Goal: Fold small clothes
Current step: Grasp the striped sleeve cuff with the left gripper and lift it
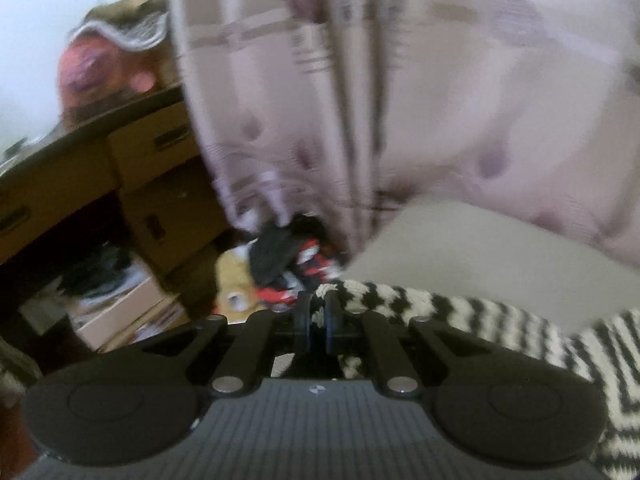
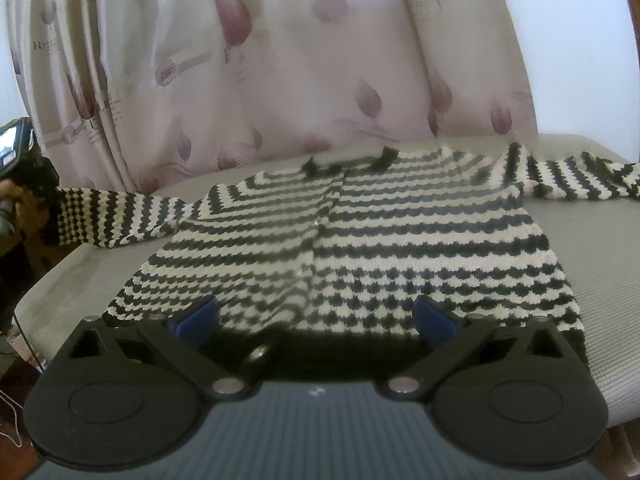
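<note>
Striped knit sweater [image 2: 360, 248], black and white, lies spread flat on a pale grey cushioned surface [image 2: 592, 280], front side up, with its dark collar toward the far edge and both sleeves stretched outward. Nearest in the right wrist view, the right gripper [image 2: 316, 316] hovers just over the sweater's near hem with its jaws spread wide and nothing between the blue pads [image 2: 198, 316]. Beyond the hem, the body of the garment runs back to the collar, the right sleeve [image 2: 580, 180] lies along the far edge of the surface, and the left sleeve [image 2: 116, 216] reaches past the surface's left edge, lifted off it. In the left wrist view, the left gripper [image 1: 316, 316] has its jaws pinched tight on the cuff end of that sleeve [image 1: 420, 308], the striped knit trailing off to the right over the grey surface [image 1: 460, 248]. Behind the sweater hangs a pale pink curtain [image 2: 320, 72] printed with purple tulip shapes. Farther off in the left wrist view, blurred, sit stacked cardboard boxes [image 1: 160, 208] and a heap of dark and red clothes [image 1: 292, 260].
</note>
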`<state>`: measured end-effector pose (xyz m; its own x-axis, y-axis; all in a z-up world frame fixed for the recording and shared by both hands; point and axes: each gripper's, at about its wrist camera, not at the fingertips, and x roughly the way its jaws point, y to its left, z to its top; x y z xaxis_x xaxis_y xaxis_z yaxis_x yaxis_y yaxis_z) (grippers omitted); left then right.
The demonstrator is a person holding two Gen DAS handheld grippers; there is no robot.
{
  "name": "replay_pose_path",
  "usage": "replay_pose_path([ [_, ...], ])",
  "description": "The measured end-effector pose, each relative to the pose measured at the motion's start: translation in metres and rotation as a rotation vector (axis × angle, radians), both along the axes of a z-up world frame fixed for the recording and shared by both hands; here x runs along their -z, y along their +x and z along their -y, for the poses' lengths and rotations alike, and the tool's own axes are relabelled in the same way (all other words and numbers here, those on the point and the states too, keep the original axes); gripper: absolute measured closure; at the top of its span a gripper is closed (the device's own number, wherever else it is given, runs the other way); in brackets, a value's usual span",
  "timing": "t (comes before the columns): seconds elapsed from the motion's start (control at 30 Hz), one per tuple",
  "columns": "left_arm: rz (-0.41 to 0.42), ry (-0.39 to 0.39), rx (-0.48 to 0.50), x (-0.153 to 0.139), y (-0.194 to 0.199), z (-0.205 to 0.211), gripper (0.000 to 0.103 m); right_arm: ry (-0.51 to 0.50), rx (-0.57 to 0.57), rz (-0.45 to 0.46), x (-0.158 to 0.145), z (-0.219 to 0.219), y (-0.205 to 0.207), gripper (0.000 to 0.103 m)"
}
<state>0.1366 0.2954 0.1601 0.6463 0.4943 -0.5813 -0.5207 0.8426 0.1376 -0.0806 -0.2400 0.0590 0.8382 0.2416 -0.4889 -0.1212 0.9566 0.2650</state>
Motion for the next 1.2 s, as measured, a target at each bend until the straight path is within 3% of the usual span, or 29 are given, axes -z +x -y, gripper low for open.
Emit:
replay_pose_path([
  [0.1, -0.06, 0.017, -0.073, 0.006, 0.025, -0.023, 0.06, 0.005, -0.002, -0.002, 0.001, 0.0, 0.0, 0.0],
  [0.13, -0.066, 0.05, -0.102, 0.011, 0.03, -0.029, 0.041, 0.006, -0.002, -0.002, 0.0, 0.001, -0.001, 0.0],
  [0.17, -0.061, 0.086, -0.131, 0.011, 0.034, -0.034, 0.028, 0.007, 0.0, -0.001, 0.0, 0.001, -0.001, 0.0],
  [0.27, -0.017, 0.211, -0.188, 0.017, 0.031, -0.04, 0.026, 0.009, 0.009, 0.006, -0.001, 0.004, -0.002, 0.0],
  [0.37, 0.032, 0.191, -0.141, 0.018, 0.02, -0.034, 0.026, 0.012, 0.018, 0.004, -0.002, 0.006, -0.003, 0.0],
  [0.57, 0.156, 0.041, 0.093, 0.037, -0.024, 0.022, 0.026, 0.032, 0.061, 0.01, 0.001, 0.023, -0.005, 0.0],
  [0.77, 0.208, -0.156, 0.318, 0.088, -0.062, 0.103, 0.02, 0.108, 0.288, 0.116, -0.009, 0.105, -0.013, 0.0],
  [0.9, 0.188, -0.173, 0.394, 0.121, -0.064, 0.152, 0.012, 0.021, 0.453, 0.113, -0.007, 0.178, -0.003, 0.0],
  [1.0, 0.182, -0.127, 0.417, 0.138, -0.064, 0.182, 0.012, -0.093, 0.516, 0.086, -0.001, 0.225, 0.019, 0.005],
  [1.13, 0.169, -0.069, 0.44, 0.147, -0.065, 0.202, 0.01, -0.214, 0.533, 0.025, 0.013, 0.272, 0.055, 0.033],
  [1.2, 0.187, -0.059, 0.422, 0.147, -0.068, 0.201, 0.003, -0.252, 0.551, -0.002, 0.021, 0.293, 0.071, 0.034],
])
